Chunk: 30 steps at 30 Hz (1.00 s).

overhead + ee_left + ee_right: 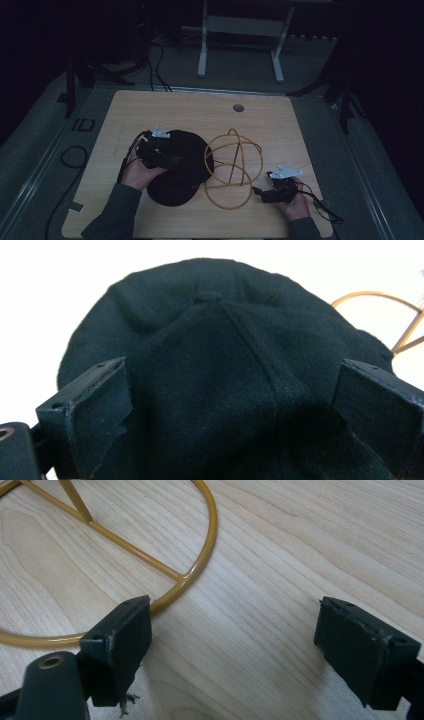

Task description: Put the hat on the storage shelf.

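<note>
A black cap [182, 167] lies on the wooden table [165, 107], just left of a gold wire stand [206, 159]. My left gripper [172, 161] reaches onto the cap from the left. In the left gripper view its jaws stand wide apart on either side of the cap's crown [225, 365], and the left gripper [232, 390] is open, its pads not pinching the fabric. A gold arc of the stand [370, 292] shows behind the cap. My right gripper [257, 191] rests low at the stand's right side. It [230, 625] is open over bare wood, its left jaw beside the stand's base ring [134, 550].
A round cable hole [238, 107] sits near the table's far edge. Cables trail from both grippers, and one loops on the floor at the left [72, 155]. A white frame's legs [202, 50] stand beyond the table. The room around is dark.
</note>
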### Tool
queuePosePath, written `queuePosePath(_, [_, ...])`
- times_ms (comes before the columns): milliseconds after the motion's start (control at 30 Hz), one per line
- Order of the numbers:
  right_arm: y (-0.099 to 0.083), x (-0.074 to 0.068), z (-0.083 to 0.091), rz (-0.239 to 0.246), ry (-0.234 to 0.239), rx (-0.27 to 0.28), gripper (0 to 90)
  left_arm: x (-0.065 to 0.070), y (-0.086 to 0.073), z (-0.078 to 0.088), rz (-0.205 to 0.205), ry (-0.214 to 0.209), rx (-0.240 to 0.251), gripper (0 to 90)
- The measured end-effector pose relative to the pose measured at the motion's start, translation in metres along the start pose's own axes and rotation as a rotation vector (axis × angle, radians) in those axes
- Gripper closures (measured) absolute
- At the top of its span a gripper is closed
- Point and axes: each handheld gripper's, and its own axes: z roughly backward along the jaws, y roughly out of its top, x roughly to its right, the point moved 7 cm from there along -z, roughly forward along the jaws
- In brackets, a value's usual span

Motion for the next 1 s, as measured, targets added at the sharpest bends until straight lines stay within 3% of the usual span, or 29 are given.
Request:
queuePosePath(67, [0.0,0.0,0.0,-0.001,0.0,0.0,15.0,0.002,-0.002,-0.004,-0.017,0.005,-0.009,2.0])
queuePosePath(433, [0.0,0.0,0.0,-0.001,0.0,0.0,15.0,0.009,-0.015,-0.018,-0.027,0.01,-0.052,3.8])
queuePosePath(600, [0.0,0.0,0.0,-0.003,0.001,-0.001,14.9,0.01,-0.019,-0.02,-0.029,0.023,-0.051,18.9])
queuePosePath(1000, [0.0,0.0,0.0,-0.002,0.001,0.0,15.0,0.011,-0.023,-0.021,-0.052,0.026,-0.123,64.3])
